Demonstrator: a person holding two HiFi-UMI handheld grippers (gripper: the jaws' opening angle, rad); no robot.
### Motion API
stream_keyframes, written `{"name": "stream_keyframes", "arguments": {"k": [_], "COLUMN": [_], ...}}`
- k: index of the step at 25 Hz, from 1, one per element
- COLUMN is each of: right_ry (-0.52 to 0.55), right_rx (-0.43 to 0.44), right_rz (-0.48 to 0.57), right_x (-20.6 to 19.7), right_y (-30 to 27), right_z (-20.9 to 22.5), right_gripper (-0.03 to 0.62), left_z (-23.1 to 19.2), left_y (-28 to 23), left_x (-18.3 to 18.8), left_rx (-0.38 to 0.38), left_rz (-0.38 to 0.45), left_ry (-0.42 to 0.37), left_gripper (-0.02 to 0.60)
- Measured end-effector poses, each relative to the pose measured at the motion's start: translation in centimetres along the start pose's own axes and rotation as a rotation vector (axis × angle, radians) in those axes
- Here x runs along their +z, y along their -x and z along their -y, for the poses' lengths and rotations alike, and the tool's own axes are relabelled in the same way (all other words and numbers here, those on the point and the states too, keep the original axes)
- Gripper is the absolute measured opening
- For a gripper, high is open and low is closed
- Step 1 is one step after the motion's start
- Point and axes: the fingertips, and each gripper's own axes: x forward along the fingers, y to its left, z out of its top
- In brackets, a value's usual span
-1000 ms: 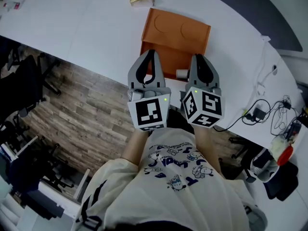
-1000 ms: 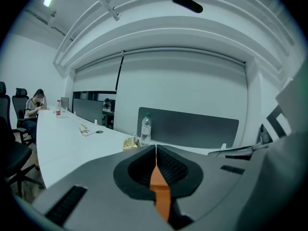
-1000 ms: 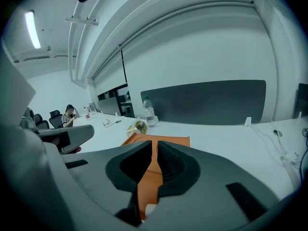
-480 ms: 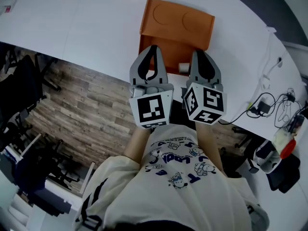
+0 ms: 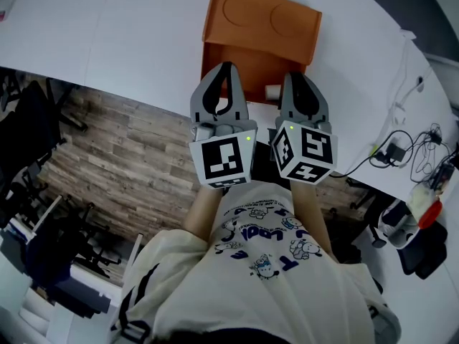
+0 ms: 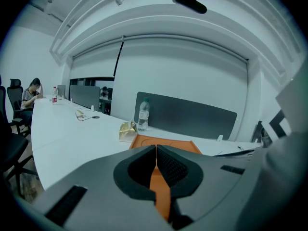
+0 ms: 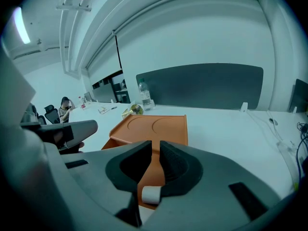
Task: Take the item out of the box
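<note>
Long white counter in an office-type room, with an orange box sitting near its edge, open part facing the person. The item is a small white cylinder lying on its side in that open part, just beside the right gripper. The left gripper hangs over the same opening with its jaws pressed together on nothing. The right one is closed too, and the cylinder sits below its tips, not pinched.

My guess is it's light and fairly stiff, but round, so it could roll or squirt out of a sloppy grip. I'd pinch it across the curved sides at mid-length.

Writing-wise, nothing is readable. The box lid only has two embossed circles, the bottle label is too small, and the shirt print is too blurry.
</note>
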Motion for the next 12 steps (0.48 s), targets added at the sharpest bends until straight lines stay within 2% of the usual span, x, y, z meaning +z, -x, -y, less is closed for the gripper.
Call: {"name": "stream_keyframes", "arguments": {"k": [12], "right_ry": [0.004], "right_rx": [-0.014], "right_rz": [-0.055], "right_x": [-2.0], "right_y": [-0.4], "right_z": [0.2], "right_gripper": [0.055], "left_z": [0.1], "left_y": [-0.1], "left_x": [-1.4], "left_rx": [-0.001], "left_rz": [-0.026], "left_ry": [0.015], "left_gripper": [0.018]}}
